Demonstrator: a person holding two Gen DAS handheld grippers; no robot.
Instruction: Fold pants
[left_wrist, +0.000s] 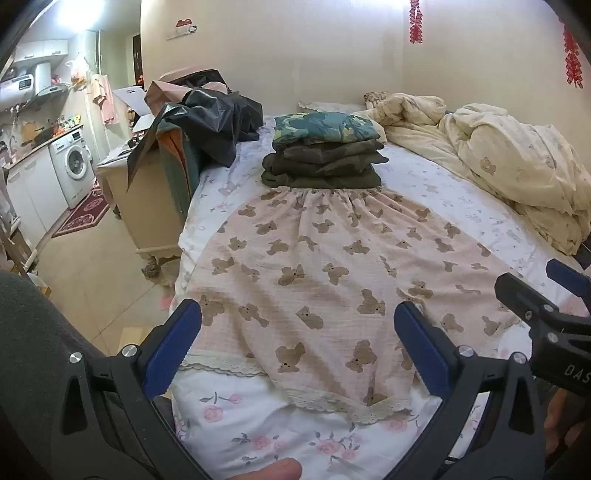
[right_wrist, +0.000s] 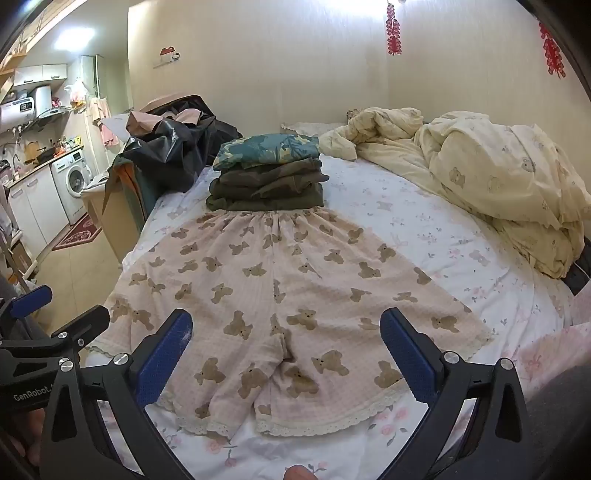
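My left gripper (left_wrist: 297, 345) and right gripper (right_wrist: 284, 350) both gape empty; the bear-print pants (right_wrist: 280, 295) lie flat, unfolded, just beyond my fingertips; folded stack (right_wrist: 267, 177) further ahead; every fold remains.

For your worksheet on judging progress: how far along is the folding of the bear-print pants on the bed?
Done: the bear-print pants lie spread flat, waistband against the stack of folded clothes already on the bed. In hand: nothing; the left gripper and right gripper hover open over the lace hems. Left: every fold of these pants, then probably stacking them.
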